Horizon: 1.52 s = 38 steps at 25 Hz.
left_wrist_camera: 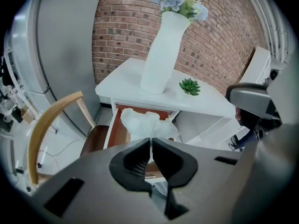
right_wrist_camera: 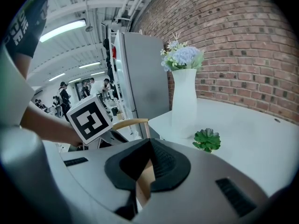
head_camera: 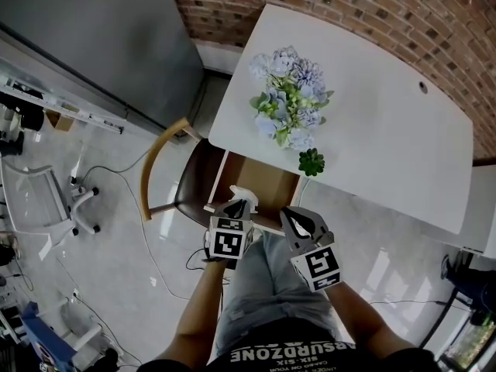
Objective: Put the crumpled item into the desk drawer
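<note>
The crumpled item (left_wrist_camera: 145, 123), a white wad of thin paper or plastic, hangs from my left gripper (left_wrist_camera: 150, 141), whose jaws are shut on its lower edge. In the head view the crumpled item (head_camera: 239, 194) is just above the front left part of the open desk drawer (head_camera: 267, 178), which has a brown wooden inside, and my left gripper (head_camera: 239, 206) is over the drawer front. My right gripper (head_camera: 290, 214) is beside it to the right, near the drawer's front right corner. In its own view my right gripper (right_wrist_camera: 150, 140) has its tips together with nothing between them.
The white desk (head_camera: 387, 122) carries a white vase of blue flowers (head_camera: 288, 99) and a small green succulent (head_camera: 311, 161). A wooden chair (head_camera: 174, 169) stands left of the drawer. A brick wall runs behind the desk and a grey cabinet (head_camera: 101, 37) is at the left.
</note>
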Tool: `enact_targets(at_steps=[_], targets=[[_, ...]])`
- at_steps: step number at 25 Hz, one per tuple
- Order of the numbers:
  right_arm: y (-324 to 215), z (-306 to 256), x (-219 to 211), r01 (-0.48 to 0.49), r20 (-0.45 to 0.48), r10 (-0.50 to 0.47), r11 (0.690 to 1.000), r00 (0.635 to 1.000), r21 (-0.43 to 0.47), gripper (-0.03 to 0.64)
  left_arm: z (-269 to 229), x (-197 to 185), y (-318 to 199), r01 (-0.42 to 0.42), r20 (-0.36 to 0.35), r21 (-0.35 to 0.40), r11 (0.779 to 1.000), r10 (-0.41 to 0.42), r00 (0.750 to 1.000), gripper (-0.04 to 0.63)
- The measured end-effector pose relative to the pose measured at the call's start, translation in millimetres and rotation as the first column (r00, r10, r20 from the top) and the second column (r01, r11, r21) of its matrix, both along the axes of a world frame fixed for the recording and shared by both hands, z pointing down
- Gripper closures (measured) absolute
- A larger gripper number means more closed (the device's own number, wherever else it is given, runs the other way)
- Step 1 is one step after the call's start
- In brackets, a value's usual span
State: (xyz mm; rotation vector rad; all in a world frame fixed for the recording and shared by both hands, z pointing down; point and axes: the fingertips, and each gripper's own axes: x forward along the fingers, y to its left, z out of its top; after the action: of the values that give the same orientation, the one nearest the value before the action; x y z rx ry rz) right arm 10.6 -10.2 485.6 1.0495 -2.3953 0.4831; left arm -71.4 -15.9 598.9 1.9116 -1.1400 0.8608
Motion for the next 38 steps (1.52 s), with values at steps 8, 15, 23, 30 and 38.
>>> enact_targets(at_steps=[8,15,23,30,38], targets=[[-6,10,1,0.001,-0.001,-0.001,1.000,1.000,-0.002,0.617,19,3,-4,0.000,0.015,-0.031,1.000,0.000,1.000,0.581],[-9,16,2,0.003,0.000,-0.003,1.000,1.000,-0.012,0.617,40,2,-5,0.016,0.015,-0.050,0.999,-0.015,1.000,0.581],[-9,19,0,0.004,0.005,-0.003,1.000,1.000,-0.021,0.617,53,1,-4,0.033,0.007,-0.089,0.995,-0.032,0.999,0.581],[-11,28,2,0.003,-0.001,-0.003,1.000,1.000,-0.031,0.617,67,-1,-5,0.045,0.003,-0.117,0.992,-0.045,0.999,0.580],[-15,37,3,0.005,-0.009,-0.006,0.999,1.000,-0.034,0.617,82,4,-5,0.033,-0.021,-0.135,0.990,-0.036,0.999,0.581]])
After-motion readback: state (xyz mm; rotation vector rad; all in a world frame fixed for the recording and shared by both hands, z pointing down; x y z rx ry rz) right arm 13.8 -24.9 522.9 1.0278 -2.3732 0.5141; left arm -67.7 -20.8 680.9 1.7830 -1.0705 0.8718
